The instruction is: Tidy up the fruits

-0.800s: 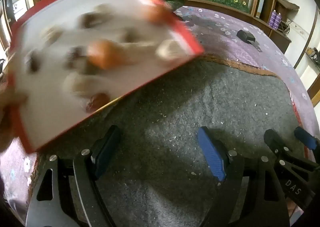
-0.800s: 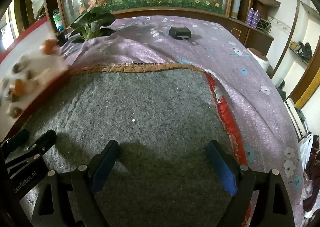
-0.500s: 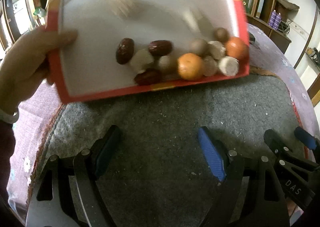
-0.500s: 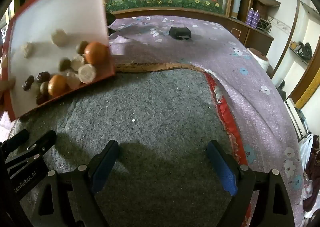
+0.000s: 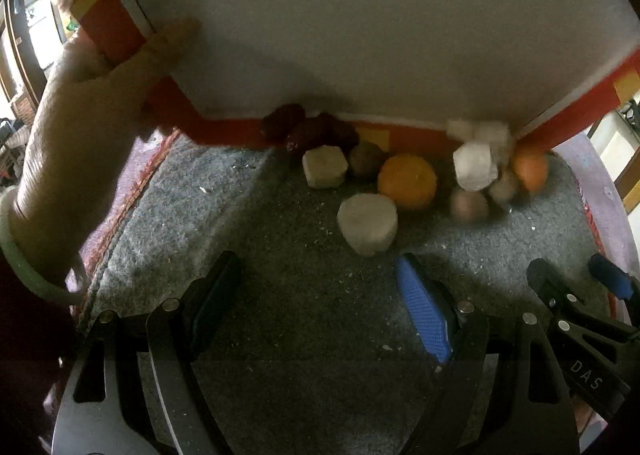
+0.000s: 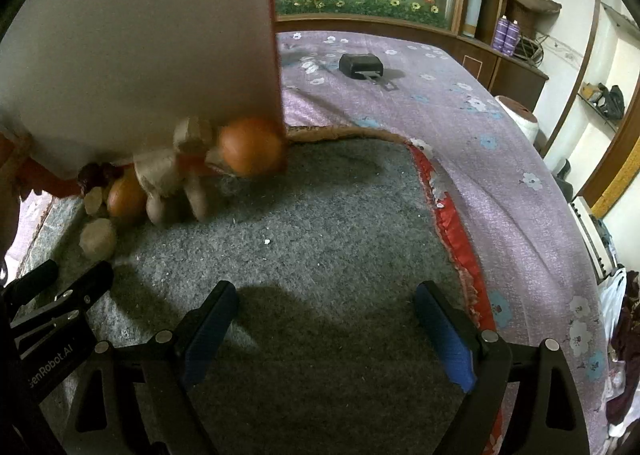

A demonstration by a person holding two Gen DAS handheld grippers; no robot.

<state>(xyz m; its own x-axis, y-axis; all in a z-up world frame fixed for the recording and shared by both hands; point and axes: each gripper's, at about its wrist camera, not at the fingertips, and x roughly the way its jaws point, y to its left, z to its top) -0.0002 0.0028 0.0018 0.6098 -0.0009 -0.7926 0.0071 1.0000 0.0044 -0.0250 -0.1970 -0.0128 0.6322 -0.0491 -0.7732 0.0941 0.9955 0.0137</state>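
Observation:
A bare hand [image 5: 60,159] tips a red-rimmed white box lid [image 5: 360,35] steeply over the grey felt mat [image 5: 280,335]. Fruits spill from its lower edge onto the mat: two oranges [image 5: 407,182] [image 5: 530,170], dark red dates [image 5: 308,129], pale beige chunks [image 5: 367,223] [image 5: 324,166] and brown round fruits [image 5: 468,206]. My left gripper [image 5: 316,303] is open and empty, just in front of the pile. My right gripper [image 6: 328,329] is open and empty on the mat; the lid [image 6: 140,35] and the tumbling fruits [image 6: 250,147] are at its upper left.
The mat [image 6: 320,215] lies on a purple flowered cloth [image 6: 500,175] with a red-trimmed edge on the right. A black small device [image 6: 360,65] sits far back on the cloth. Cabinets and a shelf stand behind.
The hand has tilted the lid much steeper and closer. The fruits have slid off its edge and are tumbling onto the mat. Both grippers have stayed still.

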